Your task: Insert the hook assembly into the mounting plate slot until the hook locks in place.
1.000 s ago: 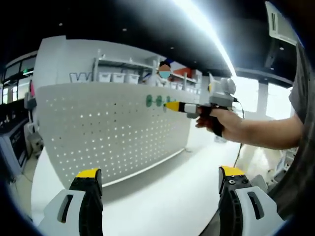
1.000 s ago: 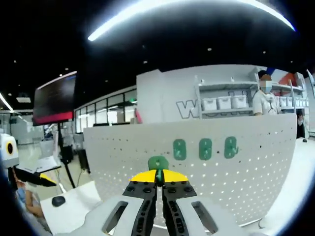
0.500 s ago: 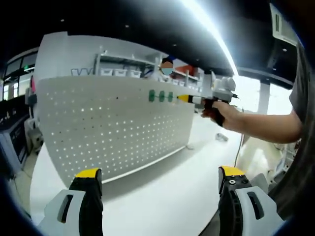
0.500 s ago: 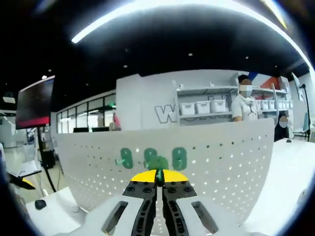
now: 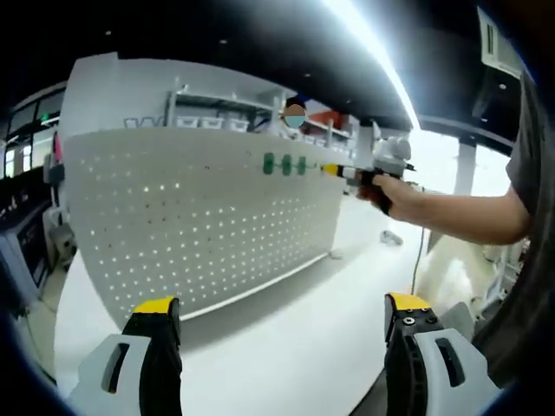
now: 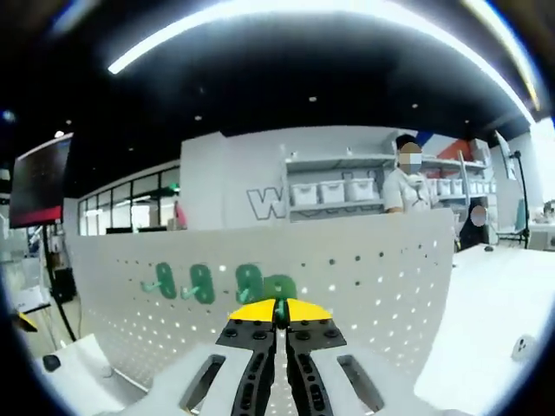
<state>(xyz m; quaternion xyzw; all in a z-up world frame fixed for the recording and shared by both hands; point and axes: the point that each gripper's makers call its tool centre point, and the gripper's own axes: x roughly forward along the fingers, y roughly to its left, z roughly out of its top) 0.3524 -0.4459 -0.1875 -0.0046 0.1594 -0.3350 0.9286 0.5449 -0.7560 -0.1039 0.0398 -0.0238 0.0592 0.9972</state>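
One green hook pinched in right gripper at white pegboard; left gripper wide apart

Left gripper jaws wide apart, right gripper jaws closed (arm outstretched), hand gripping it

Green hook at upright white perforated mounting plate (three more hooks mounted alongside)
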